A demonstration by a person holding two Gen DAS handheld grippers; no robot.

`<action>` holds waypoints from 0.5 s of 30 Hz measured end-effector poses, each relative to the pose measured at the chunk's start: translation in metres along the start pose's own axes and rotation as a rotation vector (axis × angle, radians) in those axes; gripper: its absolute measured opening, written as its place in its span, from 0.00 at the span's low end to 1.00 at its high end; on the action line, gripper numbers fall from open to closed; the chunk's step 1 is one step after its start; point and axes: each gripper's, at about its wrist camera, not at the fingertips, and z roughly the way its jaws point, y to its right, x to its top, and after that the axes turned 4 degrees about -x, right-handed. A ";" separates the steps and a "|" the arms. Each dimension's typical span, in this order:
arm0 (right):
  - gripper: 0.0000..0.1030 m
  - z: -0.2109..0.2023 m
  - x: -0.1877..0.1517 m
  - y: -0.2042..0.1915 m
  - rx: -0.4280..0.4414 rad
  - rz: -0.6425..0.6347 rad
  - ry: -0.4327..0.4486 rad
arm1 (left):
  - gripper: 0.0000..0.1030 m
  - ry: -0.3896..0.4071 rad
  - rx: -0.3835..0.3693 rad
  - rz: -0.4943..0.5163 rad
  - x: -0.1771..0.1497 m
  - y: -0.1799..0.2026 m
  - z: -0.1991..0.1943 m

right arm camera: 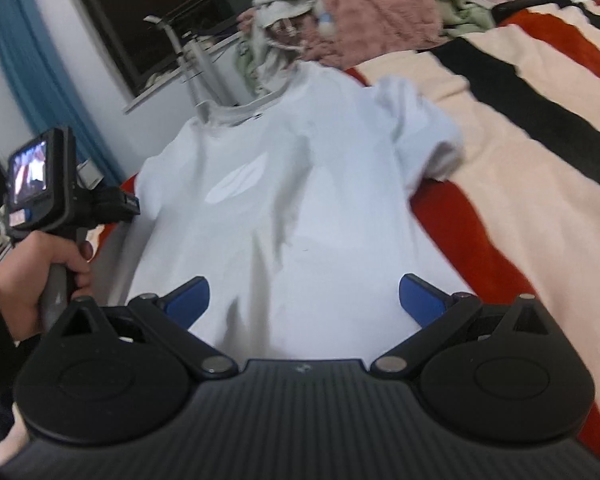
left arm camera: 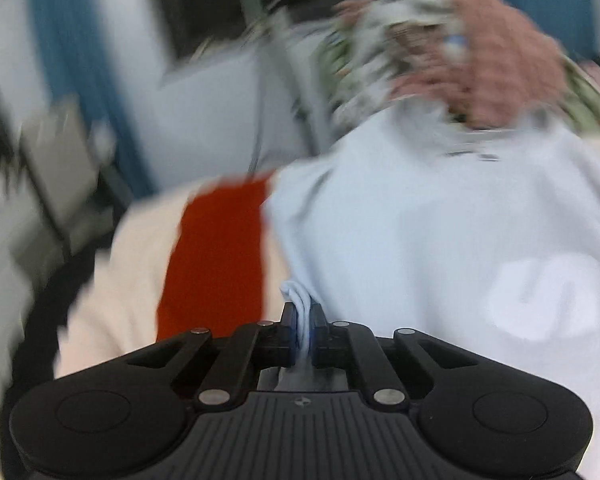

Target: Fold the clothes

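Observation:
A pale blue T-shirt (right arm camera: 284, 208) with a white chest logo lies spread face up on a striped blanket (right arm camera: 520, 128), collar at the far end. My left gripper (left arm camera: 303, 320) is shut on a bunched edge of the T-shirt (left arm camera: 420, 232) at its left side. My right gripper (right arm camera: 304, 300) is open over the shirt's hem, blue pads (right arm camera: 420, 300) wide apart, holding nothing. The left gripper's body and the hand on it show at the left of the right wrist view (right arm camera: 60, 204). The left wrist view is blurred.
A heap of clothes (right arm camera: 352, 12) with a pink fluffy piece lies beyond the shirt's collar. A drying rack (right arm camera: 192, 64), a dark window and blue curtains (right arm camera: 36, 88) stand past the bed's left edge. The blanket stretches to the right.

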 end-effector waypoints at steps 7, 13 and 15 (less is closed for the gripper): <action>1.00 -0.017 0.008 0.014 -0.208 0.008 0.141 | 0.06 0.141 -0.165 0.515 -0.012 0.127 -0.023; 1.00 -0.020 0.010 0.024 -0.211 0.054 0.149 | 0.10 0.094 -0.225 0.398 -0.006 0.120 -0.017; 1.00 -0.021 0.010 0.024 -0.206 0.060 0.148 | 0.29 0.074 -0.284 0.307 0.000 0.099 -0.023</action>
